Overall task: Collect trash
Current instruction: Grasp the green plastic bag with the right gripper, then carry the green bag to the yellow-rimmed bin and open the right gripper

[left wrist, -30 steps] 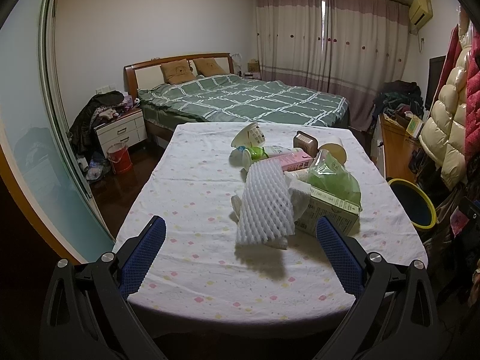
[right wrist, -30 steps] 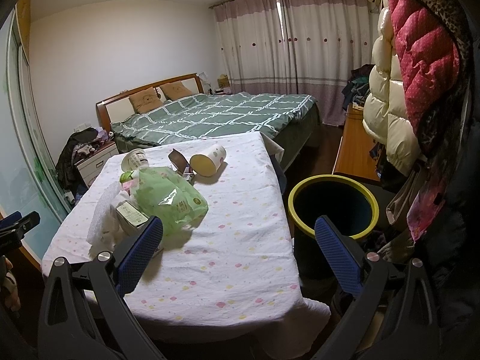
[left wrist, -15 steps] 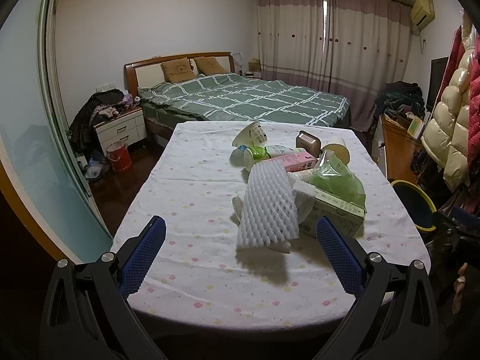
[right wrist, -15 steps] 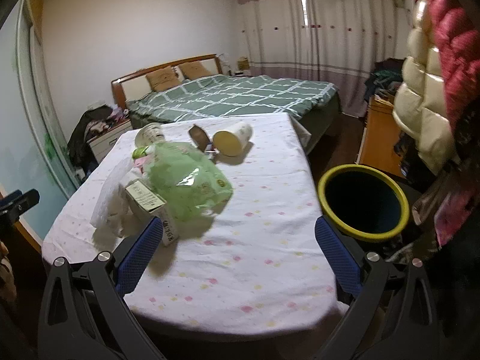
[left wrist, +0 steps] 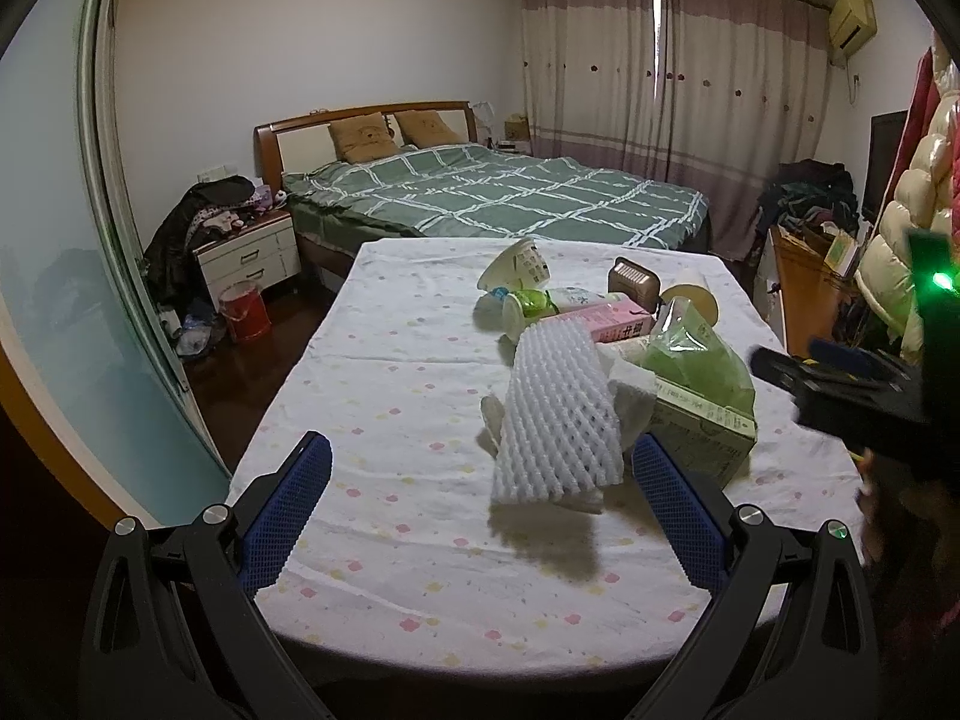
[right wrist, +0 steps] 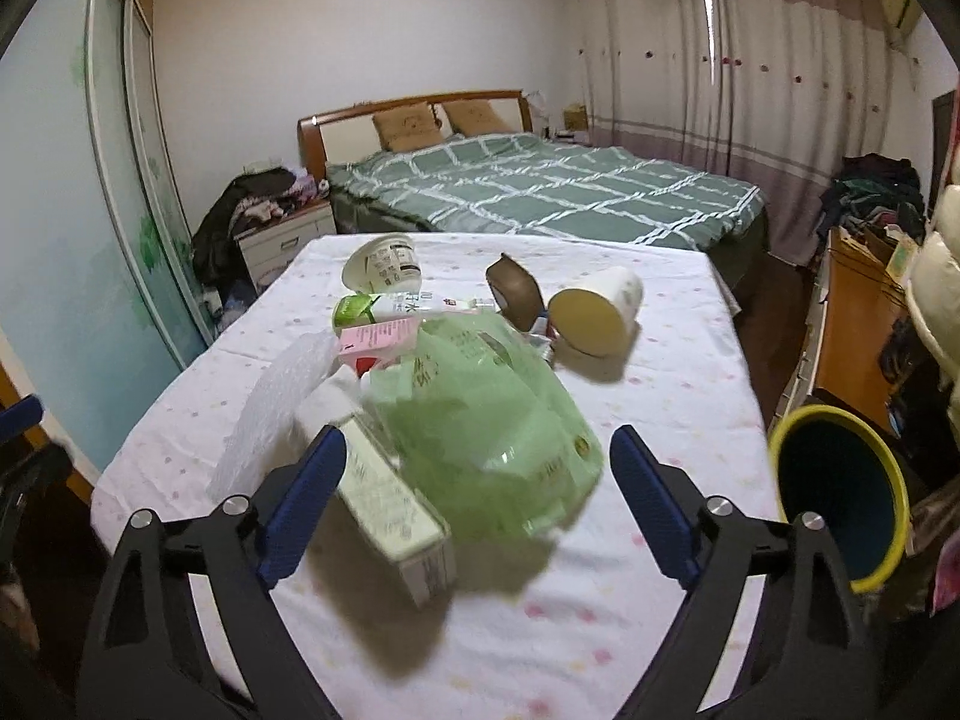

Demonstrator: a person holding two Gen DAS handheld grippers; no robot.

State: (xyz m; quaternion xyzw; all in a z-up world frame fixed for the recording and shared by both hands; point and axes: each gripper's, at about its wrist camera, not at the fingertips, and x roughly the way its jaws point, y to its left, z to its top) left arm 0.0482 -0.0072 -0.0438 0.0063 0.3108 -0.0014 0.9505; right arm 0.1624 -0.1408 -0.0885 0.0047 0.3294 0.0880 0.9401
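The trash lay heaped on the right half of the table [left wrist: 372, 396]: a white foam net sleeve [left wrist: 555, 414] draped at the front, a crumpled translucent green plastic bag [right wrist: 480, 414] slumped over a pale green carton [right wrist: 393, 516], a pink carton [left wrist: 621, 324] behind them, then a tipped white cup [right wrist: 384, 267], a small brown box [right wrist: 516, 294] and a paper cup [right wrist: 597, 309] lying on its side with its mouth toward the camera. The right gripper [right wrist: 477, 504] stood low over the heap, its jaws wide but just having narrowed a little, with the green bag and carton between the blue pads [right wrist: 303, 510] and no pad pressing on them. The left gripper [left wrist: 480, 510] hung with jaws spread wide and nothing between them, near the foam sleeve. The table wore a white cloth with small pastel flowers. A yellow-rimmed bin [right wrist: 840, 480] stood on the floor just beside its right edge. Beyond were a bed [left wrist: 498, 198] with a green checked cover, a nightstand [left wrist: 249, 255] and long curtains [left wrist: 666, 78]. The nearest trash in the right wrist view was blurred, so its print could not be read, and the bin was partly cut off there.
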